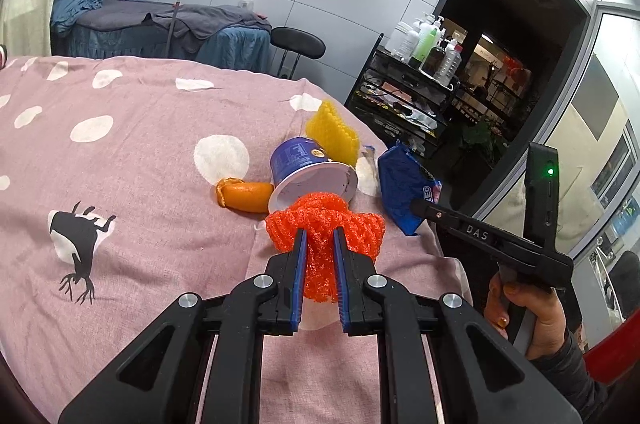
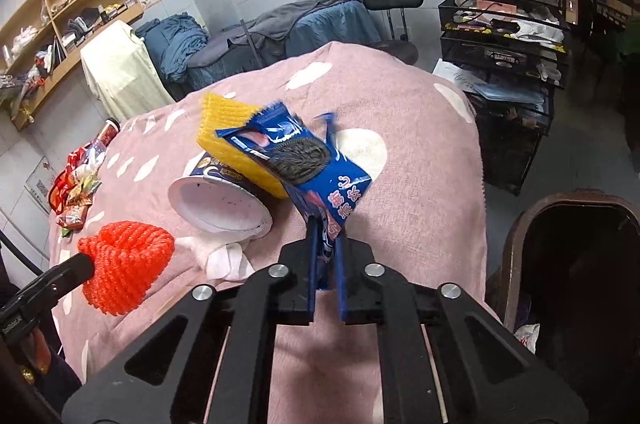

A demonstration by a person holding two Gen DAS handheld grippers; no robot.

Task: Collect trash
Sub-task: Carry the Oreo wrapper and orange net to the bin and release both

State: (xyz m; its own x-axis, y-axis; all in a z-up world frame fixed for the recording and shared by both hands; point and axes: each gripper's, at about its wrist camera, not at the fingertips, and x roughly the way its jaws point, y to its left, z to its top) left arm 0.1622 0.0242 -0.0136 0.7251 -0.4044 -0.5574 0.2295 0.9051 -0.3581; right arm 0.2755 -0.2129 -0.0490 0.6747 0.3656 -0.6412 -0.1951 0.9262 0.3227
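Observation:
My left gripper [image 1: 320,238] is shut on an orange foam fruit net [image 1: 324,224] and holds it over the pink spotted bed cover [image 1: 140,164]; the net also shows in the right wrist view [image 2: 126,264]. My right gripper [image 2: 326,224] is shut on a blue Oreo wrapper [image 2: 304,160], lifted above the cover; the wrapper also shows in the left wrist view [image 1: 404,190]. A blue tipped-over cup [image 1: 308,172] lies behind the net, beside an orange peel [image 1: 244,196] and a yellow foam net [image 1: 332,132]. Crumpled white tissue [image 2: 224,256] lies by the cup [image 2: 220,200].
A dark brown bin [image 2: 576,264] stands open at the bed's right side. More wrappers and a bottle [image 2: 80,180] lie at the cover's far left. A black wire cart with bottles [image 2: 504,24], a black stool [image 1: 298,44] and a massage bed [image 1: 160,28] stand beyond.

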